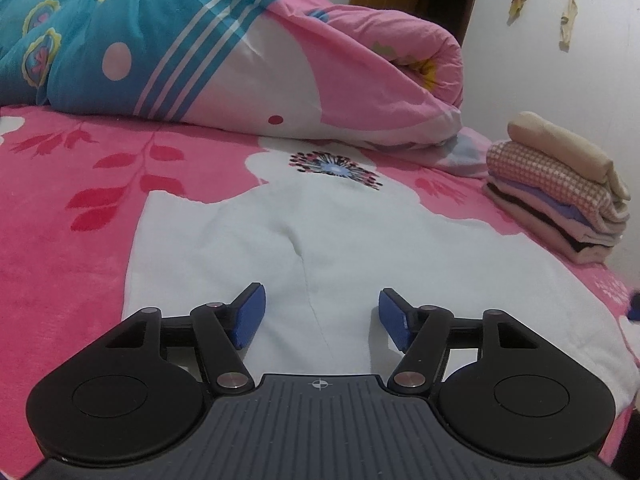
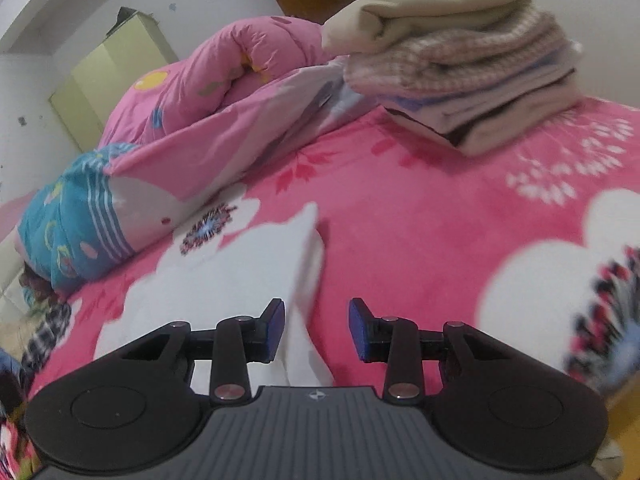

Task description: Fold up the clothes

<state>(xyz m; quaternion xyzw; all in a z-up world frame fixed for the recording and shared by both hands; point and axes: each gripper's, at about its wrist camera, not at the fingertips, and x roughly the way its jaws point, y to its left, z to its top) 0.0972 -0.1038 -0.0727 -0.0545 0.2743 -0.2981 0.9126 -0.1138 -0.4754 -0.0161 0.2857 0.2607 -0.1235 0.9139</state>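
The white garment (image 1: 320, 240) lies flat under the left gripper (image 1: 320, 318), jaws apart, empty. The right gripper (image 2: 316, 328) straddles its edge, unclamped; closing there could snag the pink bedsheet (image 2: 420, 208) instead.

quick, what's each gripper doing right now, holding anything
Left gripper: jaws open over the white garment, holding nothing.
Right gripper: jaws open at the white garment's edge, nothing pinched between them.

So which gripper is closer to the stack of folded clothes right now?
Right, I'd judge. The right gripper sits over the white garment's edge, the stack of folded clothes looming just ahead. The left gripper hovers mid-garment, the stack far off to its right.
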